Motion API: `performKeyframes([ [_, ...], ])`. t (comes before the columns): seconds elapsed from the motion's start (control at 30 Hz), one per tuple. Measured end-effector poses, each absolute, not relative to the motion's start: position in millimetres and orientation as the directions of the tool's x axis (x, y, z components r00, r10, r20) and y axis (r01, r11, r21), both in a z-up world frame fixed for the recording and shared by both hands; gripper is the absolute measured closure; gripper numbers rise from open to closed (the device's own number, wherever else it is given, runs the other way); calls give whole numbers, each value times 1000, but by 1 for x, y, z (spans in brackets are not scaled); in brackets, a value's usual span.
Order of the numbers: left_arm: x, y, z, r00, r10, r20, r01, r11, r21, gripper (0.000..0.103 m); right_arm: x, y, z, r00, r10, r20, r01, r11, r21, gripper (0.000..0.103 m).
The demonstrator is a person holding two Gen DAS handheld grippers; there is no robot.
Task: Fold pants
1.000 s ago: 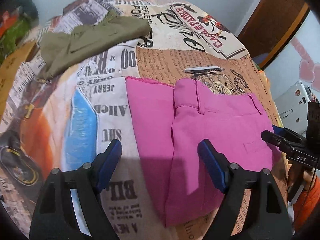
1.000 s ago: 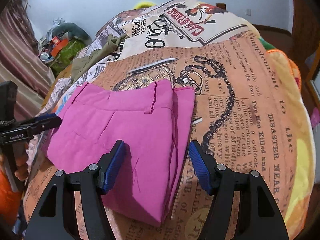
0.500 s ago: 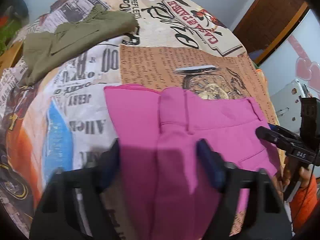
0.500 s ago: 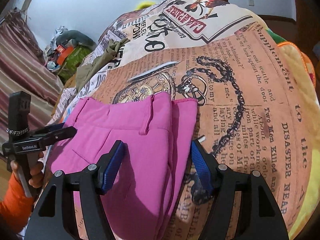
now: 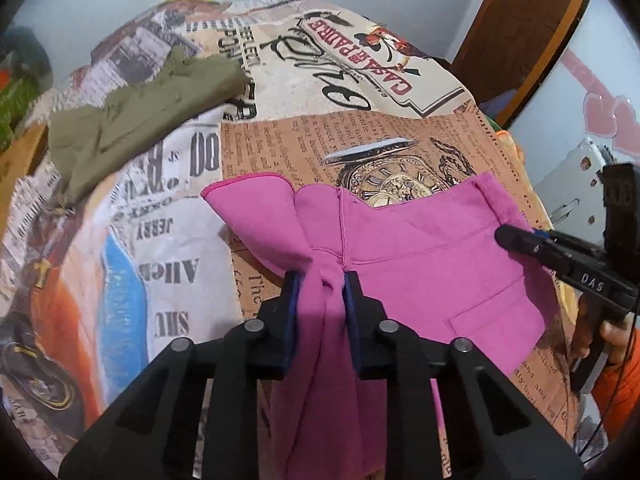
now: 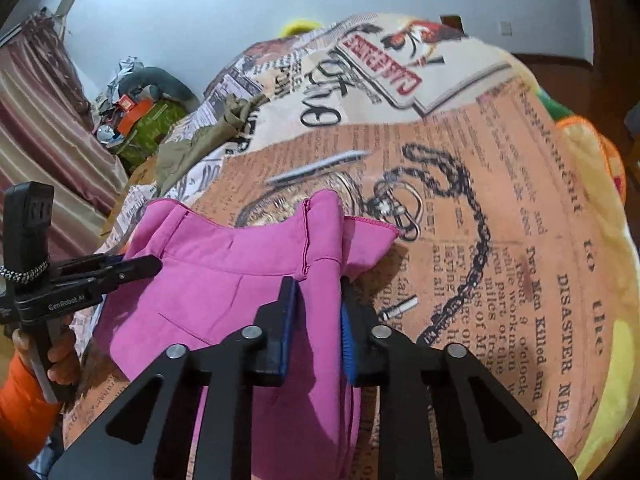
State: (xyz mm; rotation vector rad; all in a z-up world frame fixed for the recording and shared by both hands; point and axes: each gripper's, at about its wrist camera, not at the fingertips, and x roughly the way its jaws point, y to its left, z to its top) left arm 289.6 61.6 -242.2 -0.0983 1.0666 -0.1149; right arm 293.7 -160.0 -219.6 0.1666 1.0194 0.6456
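Grippers [image 5: 319, 288] [image 6: 318, 300] clamped on pink pants [image 5: 420, 256]

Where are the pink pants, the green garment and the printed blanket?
pink pants [image 5: 420, 264], left wrist view, flat seat panel.
green garment [image 5: 132, 120], left wrist view, middle of the crumpled cloth.
printed blanket [image 6: 500, 184], right wrist view, bare orange newsprint patch.

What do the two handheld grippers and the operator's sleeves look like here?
Both are black plastic frames with triangular cut-outs, silver pivot pins and blue finger pads. The left gripper carries white "GenRobot AI" lettering and a black-and-white braided cord, seen from the right wrist view. The right gripper reads "DAS" on its side in the left wrist view. Each hand wears an orange sleeve.
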Motion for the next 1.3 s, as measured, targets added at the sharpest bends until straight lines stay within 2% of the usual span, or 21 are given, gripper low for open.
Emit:
performKeyframes([
  [0.13, 277, 53, -222, 529, -100, -842, 71, 995, -73, 91, 289, -155, -204, 387, 578, -718, -447, 799, 403, 91],
  [0.67, 255, 86, -143, 680, -52, -731, 41, 999, -32, 92, 281, -116, -123, 489, 618, -616, -568, 761, 313, 92],
  [0.8, 254, 112, -130, 698, -50, -714, 11, 998, -59, 92, 285, -101, -110, 487, 640, -594, -589, 743, 318, 92],
  [1.0, 256, 150, -131, 699, -30, -714, -43, 995, -85, 92, 293, -60, -103, 481, 650, -588, -636, 720, 276, 92],
  [1.3, 273, 213, -160, 661, -2, -751, -137, 983, -123, 92, 317, 0, -125, 423, 652, -629, -672, 692, 265, 92],
])
